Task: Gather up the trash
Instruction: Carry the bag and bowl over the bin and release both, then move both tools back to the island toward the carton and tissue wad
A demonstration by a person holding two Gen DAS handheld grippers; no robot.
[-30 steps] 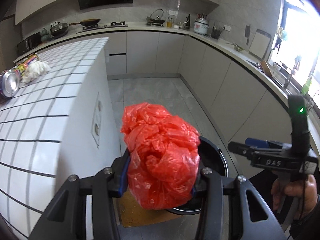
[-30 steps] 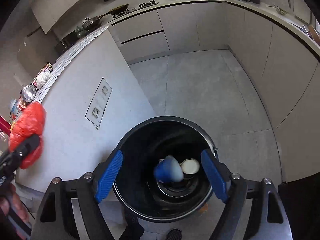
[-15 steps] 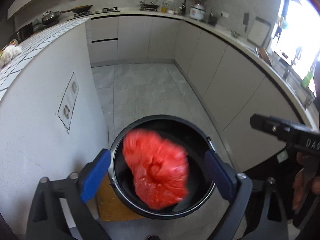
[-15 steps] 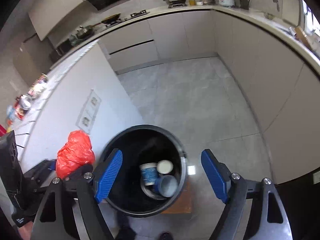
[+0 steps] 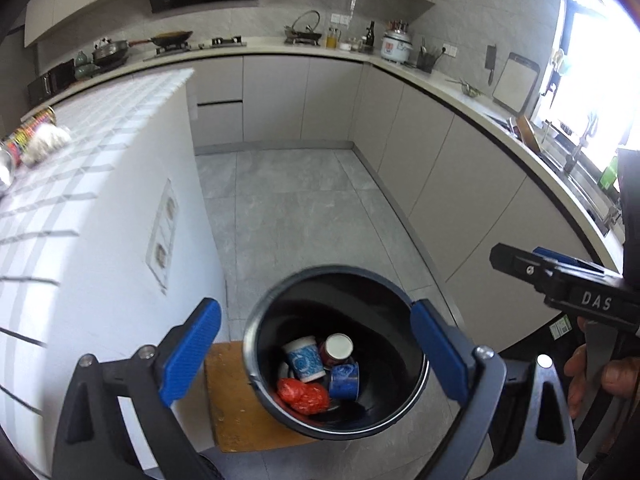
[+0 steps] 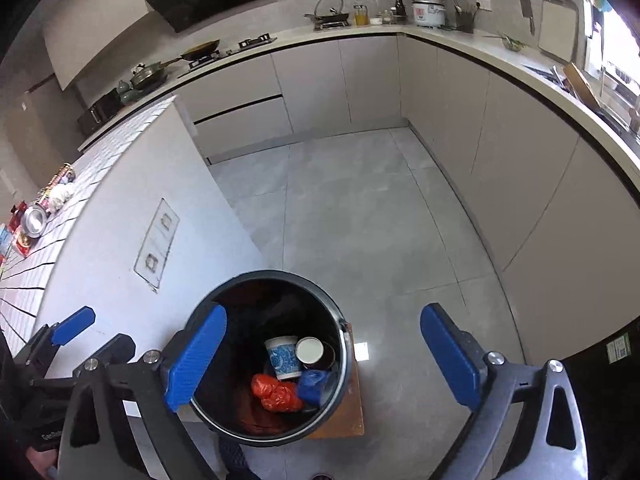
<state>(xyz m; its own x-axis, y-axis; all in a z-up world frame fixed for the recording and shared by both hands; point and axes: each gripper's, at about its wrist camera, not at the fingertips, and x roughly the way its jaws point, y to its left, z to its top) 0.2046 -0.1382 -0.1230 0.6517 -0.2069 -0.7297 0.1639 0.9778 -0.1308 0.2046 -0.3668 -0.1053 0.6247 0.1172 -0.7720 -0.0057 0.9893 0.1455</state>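
A black round bin stands on the floor beside the white island. A crumpled red plastic bag lies at its bottom with paper cups and a blue piece. My left gripper is open and empty above the bin. My right gripper is open and empty, also above the bin, to the right of the left one. More trash lies on the tiled island top: a white crumpled wad, a colourful wrapper and a can.
The white island rises left of the bin, with sockets on its side. A brown board lies under the bin. Grey cabinets and a counter run along the back and right. Grey tiled floor lies between.
My left gripper opened over the bin and the red bag fell in; it now lies at the bottom. Both grippers have risen a little above the bin.
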